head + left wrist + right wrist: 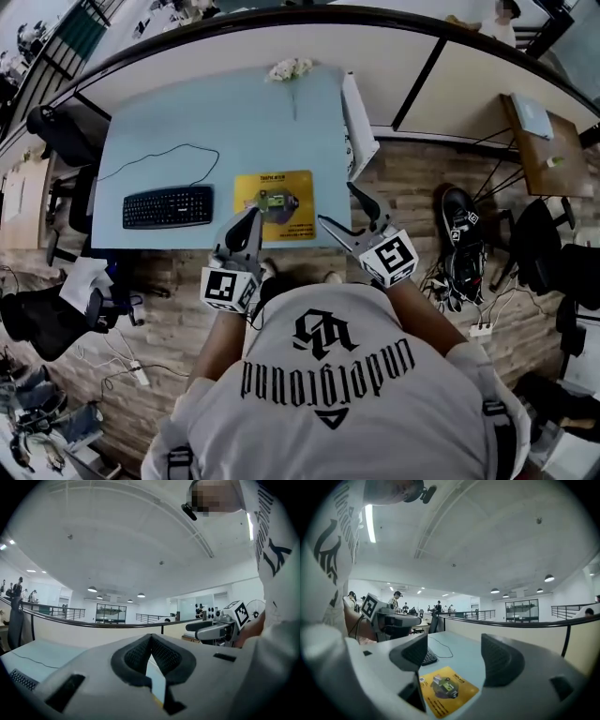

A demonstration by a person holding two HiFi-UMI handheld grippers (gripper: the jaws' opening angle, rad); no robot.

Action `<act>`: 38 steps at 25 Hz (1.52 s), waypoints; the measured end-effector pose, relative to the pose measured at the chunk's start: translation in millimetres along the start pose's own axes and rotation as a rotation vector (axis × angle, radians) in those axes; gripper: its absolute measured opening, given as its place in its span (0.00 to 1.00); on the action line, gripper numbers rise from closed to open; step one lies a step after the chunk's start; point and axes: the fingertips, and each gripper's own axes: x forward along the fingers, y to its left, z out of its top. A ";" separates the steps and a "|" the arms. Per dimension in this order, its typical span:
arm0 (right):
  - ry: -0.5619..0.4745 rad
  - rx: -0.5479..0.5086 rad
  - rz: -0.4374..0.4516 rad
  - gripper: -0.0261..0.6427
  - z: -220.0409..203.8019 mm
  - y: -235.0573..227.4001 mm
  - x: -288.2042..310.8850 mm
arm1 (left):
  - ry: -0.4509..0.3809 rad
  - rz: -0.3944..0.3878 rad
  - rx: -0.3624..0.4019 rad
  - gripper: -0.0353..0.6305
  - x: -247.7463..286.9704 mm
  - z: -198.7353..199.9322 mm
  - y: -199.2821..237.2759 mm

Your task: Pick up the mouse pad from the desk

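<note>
Framed between the wide-open, empty jaws of the right gripper (454,656): the mouse pad (447,690), flat on the desk (461,651), ahead and below, near corner cut off by one jaw. Beneath the left gripper (151,641), jaws pressed together on nothing, only its yellow sliver.

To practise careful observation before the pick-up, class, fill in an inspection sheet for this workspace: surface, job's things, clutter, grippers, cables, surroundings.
Surface: light blue desk, level.
Job's things: yellow mouse pad lies flat near the front edge, untouched.
Clutter: black keyboard at left; white flowers at the far edge.
Grippers: left gripper jaws together, empty; right gripper jaws apart, empty, facing the pad.
Cables: keyboard cable loops across the desk; floor cables lie at right.
Surroundings: wooden floor; black chair at left.
</note>
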 end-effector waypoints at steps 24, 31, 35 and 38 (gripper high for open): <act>0.021 0.036 -0.239 0.56 29.1 72.8 174.3 | 0.007 -0.216 0.000 0.06 -42.0 6.3 201.0; 0.051 0.047 -0.279 0.56 19.5 77.7 186.0 | 0.036 -0.249 -0.017 0.06 -42.8 -8.6 219.6; 0.074 0.074 -0.289 0.56 9.3 70.2 185.0 | 0.067 -0.261 -0.026 0.06 -34.2 -22.0 219.5; 0.086 0.083 -0.287 0.56 1.0 60.5 187.9 | 0.101 -0.261 -0.036 0.06 -25.2 -34.6 220.6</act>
